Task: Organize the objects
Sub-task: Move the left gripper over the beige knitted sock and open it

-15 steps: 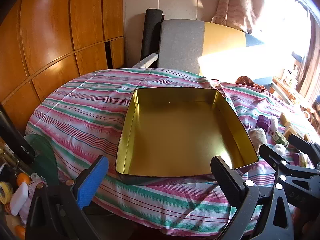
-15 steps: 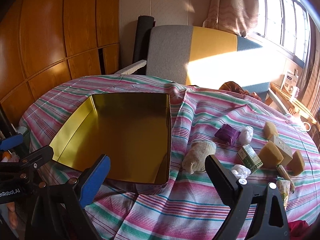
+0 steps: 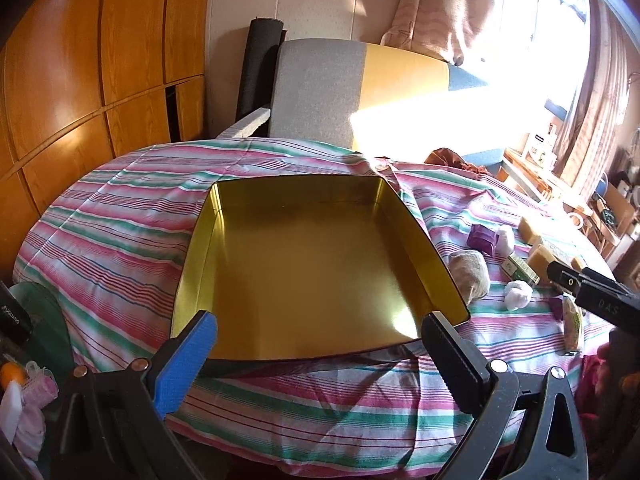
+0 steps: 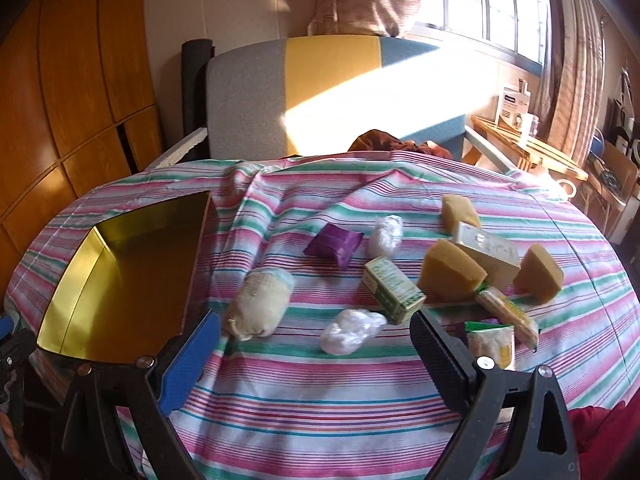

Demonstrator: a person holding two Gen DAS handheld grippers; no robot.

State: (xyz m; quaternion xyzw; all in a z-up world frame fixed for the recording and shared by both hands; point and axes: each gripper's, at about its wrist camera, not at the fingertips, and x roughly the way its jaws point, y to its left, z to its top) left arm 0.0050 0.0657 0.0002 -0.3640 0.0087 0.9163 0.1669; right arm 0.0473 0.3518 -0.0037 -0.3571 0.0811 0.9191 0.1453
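Note:
An empty gold tin tray lies on the striped tablecloth; it also shows at the left of the right wrist view. My left gripper is open and empty over the tray's near edge. My right gripper is open and empty, just short of a white plastic wad. Beyond it lie a beige cloth roll, a green box, a purple packet, yellow sponge wedges, a cream box and a corn-print packet.
A grey, yellow and blue sofa stands behind the table. Wooden cabinets fill the left wall. A wooden rack with boxes is at the right by the window. Clutter sits at the lower left.
My right gripper has swung to the right, from facing the tray to facing the loose objects. My left gripper has shifted slightly, tray still ahead.

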